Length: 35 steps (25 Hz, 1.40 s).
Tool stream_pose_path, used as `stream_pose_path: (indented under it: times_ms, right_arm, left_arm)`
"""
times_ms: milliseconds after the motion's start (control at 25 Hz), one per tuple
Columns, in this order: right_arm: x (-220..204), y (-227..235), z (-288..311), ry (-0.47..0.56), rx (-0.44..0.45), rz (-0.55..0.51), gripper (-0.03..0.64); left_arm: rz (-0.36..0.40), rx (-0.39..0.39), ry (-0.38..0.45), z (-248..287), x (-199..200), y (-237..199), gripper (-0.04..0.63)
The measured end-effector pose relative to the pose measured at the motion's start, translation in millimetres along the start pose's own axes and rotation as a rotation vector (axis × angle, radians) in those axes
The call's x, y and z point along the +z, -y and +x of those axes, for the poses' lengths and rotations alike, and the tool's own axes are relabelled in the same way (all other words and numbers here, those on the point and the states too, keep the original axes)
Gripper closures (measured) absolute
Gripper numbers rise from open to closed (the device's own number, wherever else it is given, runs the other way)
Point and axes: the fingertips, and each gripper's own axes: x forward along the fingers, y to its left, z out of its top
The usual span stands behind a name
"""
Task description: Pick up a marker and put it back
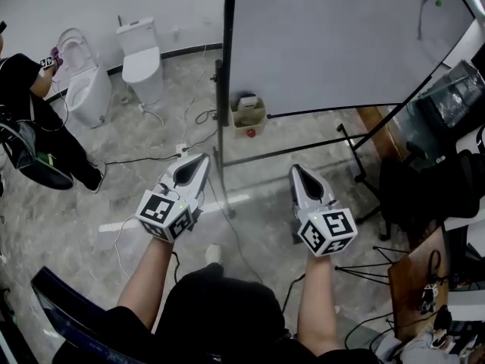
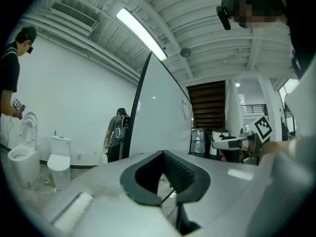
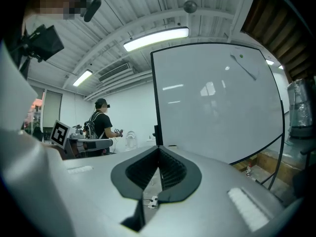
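Marbled grey floor [image 1: 68, 218] fronts a white whiteboard [image 1: 333, 44]; left tongs [image 1: 202, 157] and right tongs [image 1: 297, 167] held level on outstretched forearms [image 1: 148, 275], both closed, empty.

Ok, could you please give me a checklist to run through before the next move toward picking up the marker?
1. Left gripper empty: ok, jaws together, nothing between.
2. Right gripper empty: ok, same.
3. Jaws open for picking: not ok, both shut.
4. Marker found: cannot tell; a thin item on the whiteboard might be it.
5. Floor ahead free: not ok, cables cross it.
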Motion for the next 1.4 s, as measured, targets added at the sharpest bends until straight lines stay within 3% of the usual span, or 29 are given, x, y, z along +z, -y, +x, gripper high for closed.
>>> stream_pose_path:
  times_ms: [360, 720, 1080, 1400]
  right_arm:
    - [4.2, -1.0, 43.9, 0.013, -0.097, 0.014, 0.609]
    - [1.7, -0.8, 65.8, -0.011, -0.109, -0.005, 0.607]
    - [5.3, 4.9, 89.7, -0.006, -0.034, -0.004, 0.607]
    - [10.3, 36.1, 100.0, -0.008, 0.038, -0.056, 0.608]
  left_arm:
    - [-0.007, -0.097, -0.005, 30.3, -5.9, -49.5, 0.589]
    - [-0.027, -0.150, -0.007, 46.7, -9.4, -65.3, 0.589]
    - [-0.002, -0.104, -0.019, 53.3, -12.5, -70.8, 0.589]
    - [-0.025, -0.044, -0.003, 71.9, -6.9, -60.4, 0.589]
